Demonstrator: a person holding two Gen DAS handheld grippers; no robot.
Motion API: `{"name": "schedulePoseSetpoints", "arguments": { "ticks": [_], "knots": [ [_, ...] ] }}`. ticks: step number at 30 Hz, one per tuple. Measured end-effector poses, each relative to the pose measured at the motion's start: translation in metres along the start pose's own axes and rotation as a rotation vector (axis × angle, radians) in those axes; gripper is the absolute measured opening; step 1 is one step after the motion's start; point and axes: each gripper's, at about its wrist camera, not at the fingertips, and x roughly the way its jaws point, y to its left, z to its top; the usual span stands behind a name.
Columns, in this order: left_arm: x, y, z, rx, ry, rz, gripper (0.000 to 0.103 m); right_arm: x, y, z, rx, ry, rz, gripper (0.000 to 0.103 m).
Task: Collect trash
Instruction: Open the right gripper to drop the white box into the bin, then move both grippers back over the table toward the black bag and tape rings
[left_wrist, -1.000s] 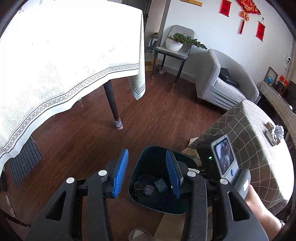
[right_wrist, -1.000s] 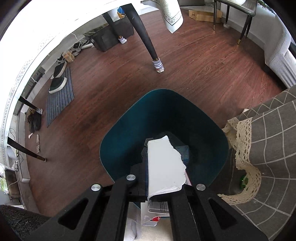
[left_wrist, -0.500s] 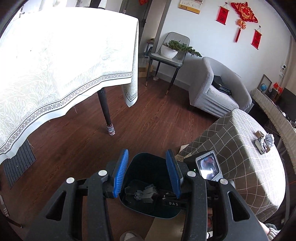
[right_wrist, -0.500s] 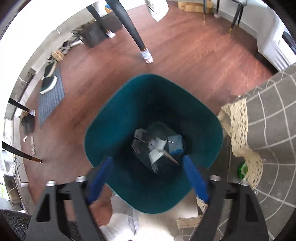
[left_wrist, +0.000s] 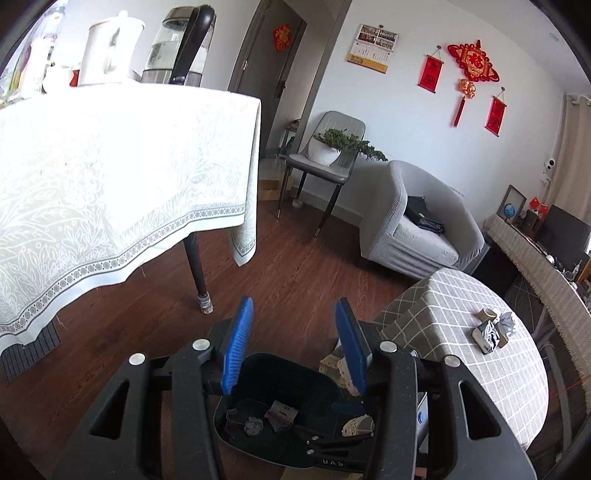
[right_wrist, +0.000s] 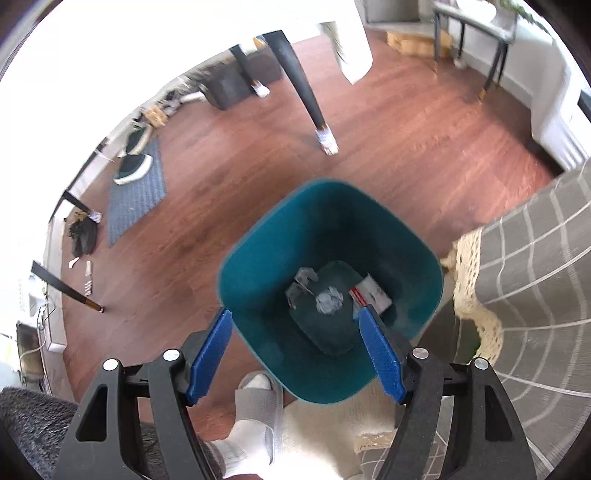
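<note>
A teal bin (right_wrist: 240, 273) stands on the wood floor beside a checked-cloth table. In it lie a crumpled grey wad (right_wrist: 328, 301) and a white paper piece (right_wrist: 371, 293). My right gripper (right_wrist: 294, 314) hangs above the bin, open, with nothing between its blue pads. My left gripper (left_wrist: 294, 308) is raised over the bin (left_wrist: 295, 373) and points out across the room. Its jaws are opening and hold nothing. More crumpled scraps (left_wrist: 493, 328) lie on the checked table top.
A dining table with a white cloth (left_wrist: 110, 177) and a dark leg (left_wrist: 197, 273) stands to the left. A grey armchair (left_wrist: 417, 236) is behind the low checked table (left_wrist: 461, 369). A person's foot in a slipper (right_wrist: 258, 402) is next to the bin. A mat with shoes (right_wrist: 136, 192) lies far left.
My right gripper opened and let the white paper drop into the bin, then rose. My left gripper lifted and tilted up, and its jaws spread a little wider.
</note>
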Motion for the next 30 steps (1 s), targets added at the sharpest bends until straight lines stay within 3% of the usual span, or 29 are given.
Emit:
{"name": "schedulePoseSetpoints", "arguments": {
  "ticks": [8, 19, 30],
  "knots": [
    [-0.016, -0.041, 0.009, 0.04, -0.078, -0.044, 0.058, -0.084, 0.001, -0.005, -0.05, -0.209, 0.007, 0.073],
    [0.004, -0.1, 0.003, 0.087, -0.076, -0.101, 0.067, -0.172, -0.055, -0.032, 0.036, -0.387, -0.09, 0.073],
    [0.038, -0.161, -0.013, 0.128, -0.027, -0.154, 0.071, -0.216, -0.134, -0.074, 0.164, -0.459, -0.203, 0.073]
  ]
}}
